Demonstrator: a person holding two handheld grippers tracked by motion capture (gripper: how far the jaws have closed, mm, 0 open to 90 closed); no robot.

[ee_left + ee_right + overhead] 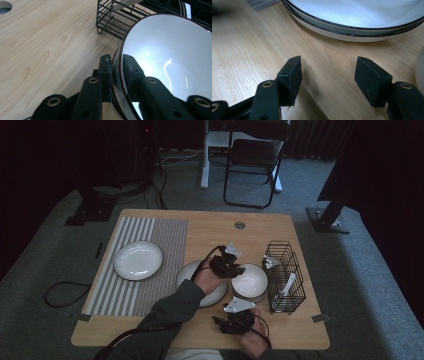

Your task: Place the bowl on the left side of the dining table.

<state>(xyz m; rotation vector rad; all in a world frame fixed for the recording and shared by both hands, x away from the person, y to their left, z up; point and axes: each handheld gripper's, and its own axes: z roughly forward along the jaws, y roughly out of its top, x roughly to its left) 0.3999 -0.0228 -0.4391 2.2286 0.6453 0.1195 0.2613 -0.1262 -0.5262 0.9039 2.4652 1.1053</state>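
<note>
Hands come in from the near edge of the wooden table [150, 330]. The right gripper [235, 319] sits closest to the person, just on the near side of the white bowl [249, 281]. Its jaws are spread wide with nothing between them, only bare wood.

A little farther in is the bowl, the landmark here. It rests on the table and seems to sit on top of another bowl, though that is hard to tell. The left gripper [234, 268] is at the bowl's left rim. In the left gripper view the left gripper [116, 75] has one jaw outside the bowl [170, 57] and one jaw inside, pinching the dark-edged rim.

So the left hand is the one that has the bowl, and the bowl spreads out to the right of that claw. A lift would likely tip it, since the grip is on one side only.

Just left of the bowl lies a white plate [192, 272], partly under the person's arm. Just right of the bowl stands a black wire rack [285, 277]. Far to the left of the bowl, another white plate [138, 260] rests on a striped mat [150, 232].
</note>
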